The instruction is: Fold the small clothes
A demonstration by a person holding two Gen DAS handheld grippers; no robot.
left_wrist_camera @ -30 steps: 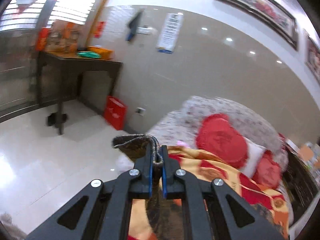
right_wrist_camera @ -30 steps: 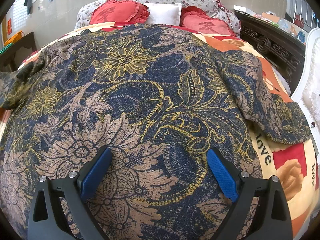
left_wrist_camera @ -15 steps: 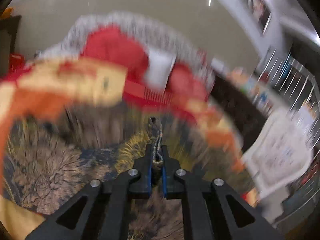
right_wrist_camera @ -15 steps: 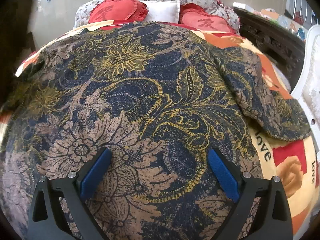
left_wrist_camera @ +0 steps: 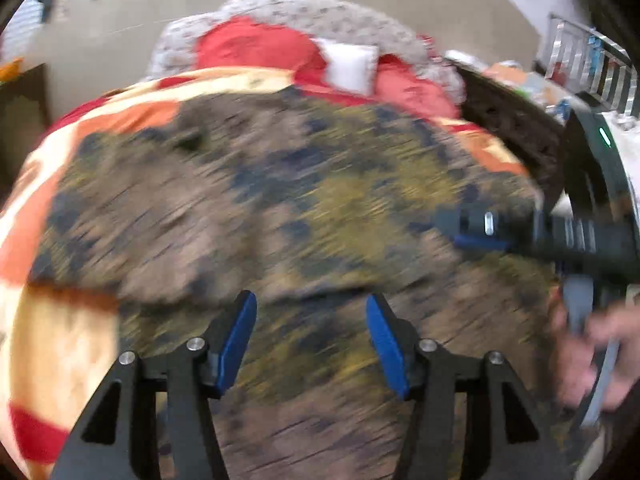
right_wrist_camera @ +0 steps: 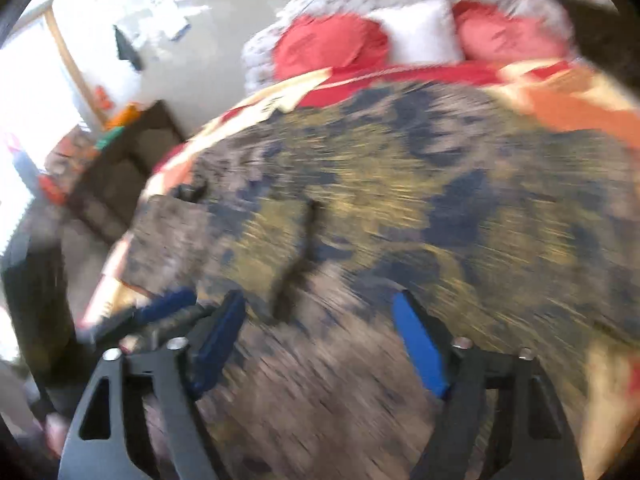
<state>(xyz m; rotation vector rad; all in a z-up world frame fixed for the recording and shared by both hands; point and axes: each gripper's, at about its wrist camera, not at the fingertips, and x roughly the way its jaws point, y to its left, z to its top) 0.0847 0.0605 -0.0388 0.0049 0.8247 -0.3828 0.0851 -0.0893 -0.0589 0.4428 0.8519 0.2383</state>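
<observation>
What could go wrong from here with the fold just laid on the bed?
1. The left tool has just been opening with nothing between its pads, so the floral garment may have landed skewed.
2. The right tool, jaws just narrowing, sits close beside the left; they could collide.

You read nothing here: both views motion-blurred; wall papers (right_wrist_camera: 162, 8) carry dark print, illegible; red pillows (right_wrist_camera: 332, 46) show no legible marks.
</observation>
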